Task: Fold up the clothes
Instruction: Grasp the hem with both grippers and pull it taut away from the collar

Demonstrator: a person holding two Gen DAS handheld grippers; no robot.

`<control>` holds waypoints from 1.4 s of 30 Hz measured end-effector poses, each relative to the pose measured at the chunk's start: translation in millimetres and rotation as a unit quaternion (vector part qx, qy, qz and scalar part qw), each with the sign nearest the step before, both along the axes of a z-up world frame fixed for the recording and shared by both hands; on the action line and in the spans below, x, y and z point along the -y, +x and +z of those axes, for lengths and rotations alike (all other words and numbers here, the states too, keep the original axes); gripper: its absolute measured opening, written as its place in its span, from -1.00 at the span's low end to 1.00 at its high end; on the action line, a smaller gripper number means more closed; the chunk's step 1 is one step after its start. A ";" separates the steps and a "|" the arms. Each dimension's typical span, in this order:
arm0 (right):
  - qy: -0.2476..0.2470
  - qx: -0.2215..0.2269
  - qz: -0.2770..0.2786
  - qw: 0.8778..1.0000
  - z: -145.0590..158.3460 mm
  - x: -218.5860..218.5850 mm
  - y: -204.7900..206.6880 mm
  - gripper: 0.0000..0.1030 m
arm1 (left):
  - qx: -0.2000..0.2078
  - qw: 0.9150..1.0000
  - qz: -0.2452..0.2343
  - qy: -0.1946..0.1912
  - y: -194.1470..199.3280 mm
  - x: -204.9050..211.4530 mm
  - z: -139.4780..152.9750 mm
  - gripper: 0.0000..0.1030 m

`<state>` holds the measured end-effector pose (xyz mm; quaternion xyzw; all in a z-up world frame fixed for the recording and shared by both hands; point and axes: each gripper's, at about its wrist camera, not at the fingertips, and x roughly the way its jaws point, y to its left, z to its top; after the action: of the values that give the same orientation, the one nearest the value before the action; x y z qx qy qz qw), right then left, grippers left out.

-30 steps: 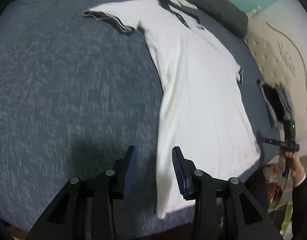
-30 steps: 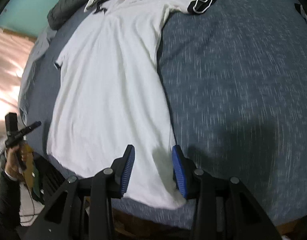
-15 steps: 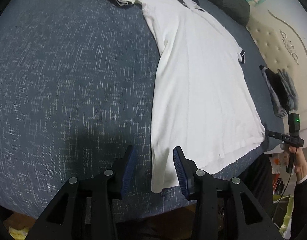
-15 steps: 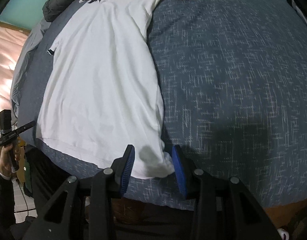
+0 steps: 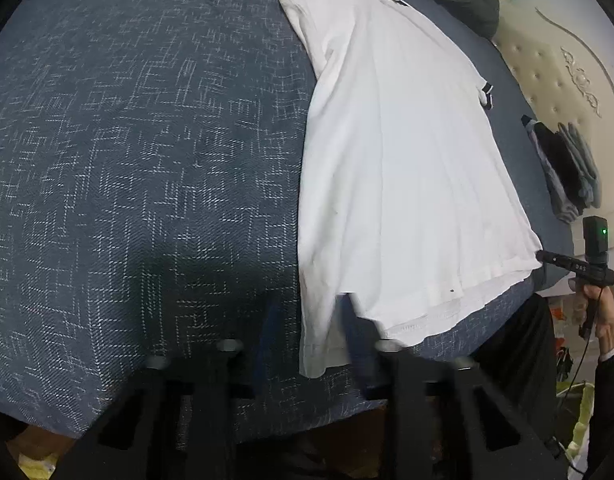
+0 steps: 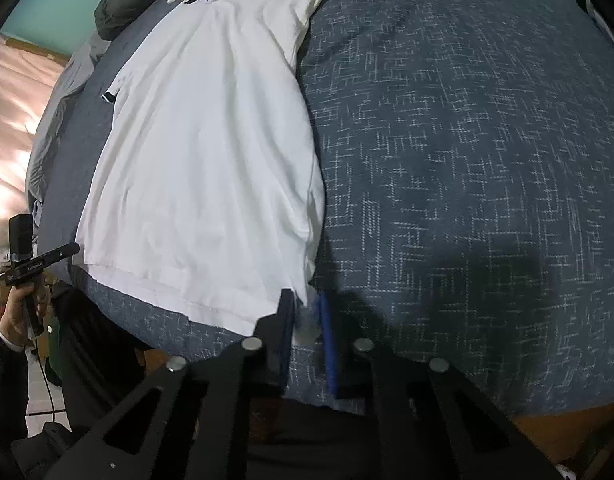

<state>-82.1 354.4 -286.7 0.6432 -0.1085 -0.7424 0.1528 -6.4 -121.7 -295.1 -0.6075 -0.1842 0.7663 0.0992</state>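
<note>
A white shirt point(image 5: 395, 168) lies spread flat on a blue bed point(image 5: 147, 160). The right gripper point(image 6: 307, 320) pinches one hem corner; the left gripper point(image 5: 311, 340), blurred, straddles the other, its grip unclear, seemingly to lift the hem.

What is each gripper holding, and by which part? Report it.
Right gripper: jaws nearly closed around one hem corner of the white shirt, grip unconfirmed. Left gripper: the other hem corner lies between blurred jaws; cannot tell.
</note>
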 end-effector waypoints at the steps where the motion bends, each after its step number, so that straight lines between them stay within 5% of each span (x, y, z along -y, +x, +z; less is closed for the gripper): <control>1: -0.001 -0.003 0.001 1.000 1.5 -0.1 0.5 -0.86 | -0.002 1.000 -0.003 0.000 -0.2 -0.4 2.0 -0.81; 5: -0.003 -0.021 0.005 1.000 22.4 -5.7 -0.3 -0.91 | -0.022 1.000 -0.009 0.003 -2.4 -0.7 15.4 -0.97; 15: 0.005 -0.076 0.014 0.997 93.2 -26.1 -3.3 -0.92 | -0.060 0.997 -0.041 0.028 5.6 -19.4 56.5 -0.97; 28: 0.013 -0.069 -0.028 0.997 84.2 -59.3 1.6 -0.92 | -0.038 0.994 -0.101 0.029 -10.0 -85.5 40.5 -0.83; 31: 0.012 -0.069 -0.028 0.997 83.1 -61.0 1.6 -0.92 | -0.040 0.996 -0.073 0.035 -14.0 -71.4 38.6 -0.45; 42: 0.012 -0.062 -0.029 0.998 78.0 -59.3 -2.5 -0.92 | -0.004 0.999 -0.029 0.045 -10.9 -46.3 11.5 -0.39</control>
<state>-84.5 413.7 -208.8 0.5943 -0.1084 -0.7862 0.1304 -17.3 -75.5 -283.6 -0.6042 -0.2002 0.7565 0.1499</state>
